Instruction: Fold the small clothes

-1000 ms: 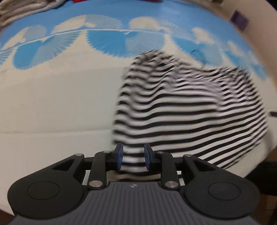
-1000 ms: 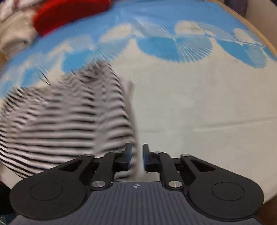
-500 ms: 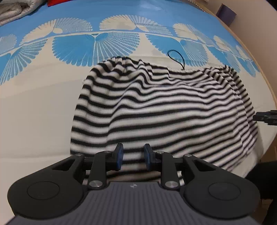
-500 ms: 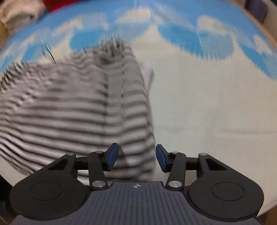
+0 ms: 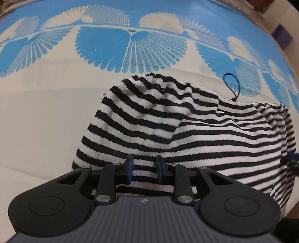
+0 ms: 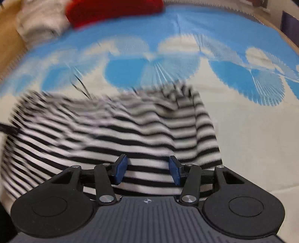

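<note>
- Left gripper (image 5: pixel 143 167) fingers parted over the near hem of a striped garment (image 5: pixel 186 129).
- Right gripper (image 6: pixel 147 172) spread wide above the same hem.
- Garment lies rumpled on a blue-and-cream bedspread (image 5: pixel 46 104).

The striped garment (image 5: pixel 186 134) carries narrow black and white horizontal bands, with a thin black cord loop (image 5: pixel 232 86) at its top edge. The bedspread (image 5: pixel 46 112) beneath is cream, printed with bright blue fan shapes. Both grippers are black with blue finger pads (image 6: pixel 120 169). Far back sit a red cloth (image 6: pixel 112 7) and, blurred, perhaps off-white folded fabric (image 6: pixel 41 24).
</note>
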Action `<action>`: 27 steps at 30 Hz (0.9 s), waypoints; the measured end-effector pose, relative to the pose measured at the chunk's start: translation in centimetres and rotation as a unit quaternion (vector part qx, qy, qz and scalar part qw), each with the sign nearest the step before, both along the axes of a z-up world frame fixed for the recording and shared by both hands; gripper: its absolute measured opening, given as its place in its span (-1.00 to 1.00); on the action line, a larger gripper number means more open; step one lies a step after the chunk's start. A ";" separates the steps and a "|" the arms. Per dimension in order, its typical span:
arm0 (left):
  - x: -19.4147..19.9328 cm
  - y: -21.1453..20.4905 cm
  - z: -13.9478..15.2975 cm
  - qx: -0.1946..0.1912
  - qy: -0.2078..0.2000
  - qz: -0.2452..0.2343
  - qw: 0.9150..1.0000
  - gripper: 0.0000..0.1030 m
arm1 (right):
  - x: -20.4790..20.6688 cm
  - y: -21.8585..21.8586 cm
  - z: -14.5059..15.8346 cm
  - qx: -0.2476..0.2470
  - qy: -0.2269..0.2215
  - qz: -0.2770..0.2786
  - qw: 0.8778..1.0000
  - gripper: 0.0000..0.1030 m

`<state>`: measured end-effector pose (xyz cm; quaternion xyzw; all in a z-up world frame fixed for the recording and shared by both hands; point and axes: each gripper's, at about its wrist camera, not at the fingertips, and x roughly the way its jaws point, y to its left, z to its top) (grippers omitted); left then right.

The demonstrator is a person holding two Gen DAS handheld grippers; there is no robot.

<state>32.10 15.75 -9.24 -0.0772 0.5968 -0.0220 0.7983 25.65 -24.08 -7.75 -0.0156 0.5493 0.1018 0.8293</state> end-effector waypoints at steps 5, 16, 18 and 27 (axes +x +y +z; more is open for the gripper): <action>-0.3 2.0 2.5 -0.040 -0.033 0.015 0.999 -0.28 | 1.4 -0.2 -0.9 -0.037 0.025 -0.071 0.996 0.10; -5.1 8.8 3.1 -0.062 -0.025 0.028 0.997 0.09 | -5.2 -3.6 12.4 0.038 -0.210 -0.061 0.975 0.34; -5.5 9.3 2.6 -0.052 -0.017 0.023 0.998 0.10 | -6.9 -4.7 12.5 0.025 -0.233 -0.059 0.970 0.35; -5.6 10.4 0.4 -0.058 0.013 0.045 0.997 0.14 | -7.1 -8.7 10.3 0.001 -0.182 -0.136 0.974 0.34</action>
